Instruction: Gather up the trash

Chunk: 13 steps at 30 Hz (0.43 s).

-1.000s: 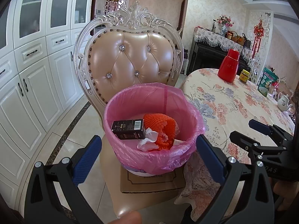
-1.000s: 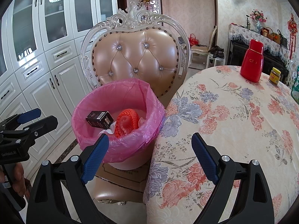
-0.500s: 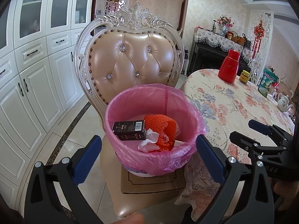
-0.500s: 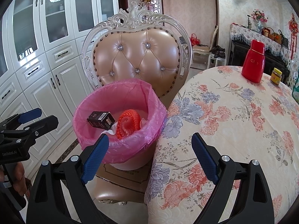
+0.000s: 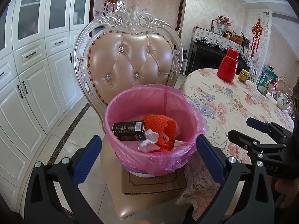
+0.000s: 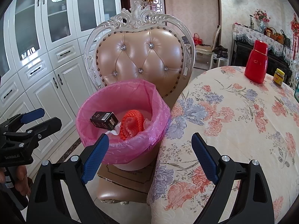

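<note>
Chair [image 5: 130, 65] backdrop; left hand-held gripper [image 6: 28, 128] marked "GenRobot.AI" (jaws apart).

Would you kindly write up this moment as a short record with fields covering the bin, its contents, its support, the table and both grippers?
bin: bin lined with a pink bag, standing on a cardboard box on the chair seat
contents: black box, orange foam net, white tissue
table: flowered tablecloth; red flask and small jar at the far side
left gripper: open, empty, facing the bin
right gripper: open, empty, at the table edge
</note>
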### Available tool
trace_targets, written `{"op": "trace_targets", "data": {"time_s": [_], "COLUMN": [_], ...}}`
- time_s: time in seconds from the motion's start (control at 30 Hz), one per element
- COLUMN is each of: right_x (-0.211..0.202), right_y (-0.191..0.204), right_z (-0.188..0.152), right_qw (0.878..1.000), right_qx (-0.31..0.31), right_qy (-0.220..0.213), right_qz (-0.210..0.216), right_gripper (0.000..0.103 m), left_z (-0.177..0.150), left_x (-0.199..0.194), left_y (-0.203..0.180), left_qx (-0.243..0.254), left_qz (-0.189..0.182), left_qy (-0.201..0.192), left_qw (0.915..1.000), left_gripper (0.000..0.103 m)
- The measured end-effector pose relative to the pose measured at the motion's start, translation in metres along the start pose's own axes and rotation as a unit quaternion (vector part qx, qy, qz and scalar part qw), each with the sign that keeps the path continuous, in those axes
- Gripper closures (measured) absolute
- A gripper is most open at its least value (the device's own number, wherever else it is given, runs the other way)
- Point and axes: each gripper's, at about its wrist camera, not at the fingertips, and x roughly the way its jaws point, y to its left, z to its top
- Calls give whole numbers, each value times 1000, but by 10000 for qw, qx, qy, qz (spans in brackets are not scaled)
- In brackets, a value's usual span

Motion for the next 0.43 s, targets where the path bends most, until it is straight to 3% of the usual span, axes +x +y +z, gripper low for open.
{"op": "trace_targets", "data": {"time_s": [0.43], "right_x": [1], "right_y": [0], "right_z": [0], "right_qw": [10000], "right_qx": [2], "right_qy": [3], "right_qz": [-3], "right_gripper": [18], "left_z": [1], "left_x": [1], "left_y": [-3], "left_qx": [38], "left_qz": [-1], "left_qy": [28], "left_qw": [10000], "left_gripper": [5]}}
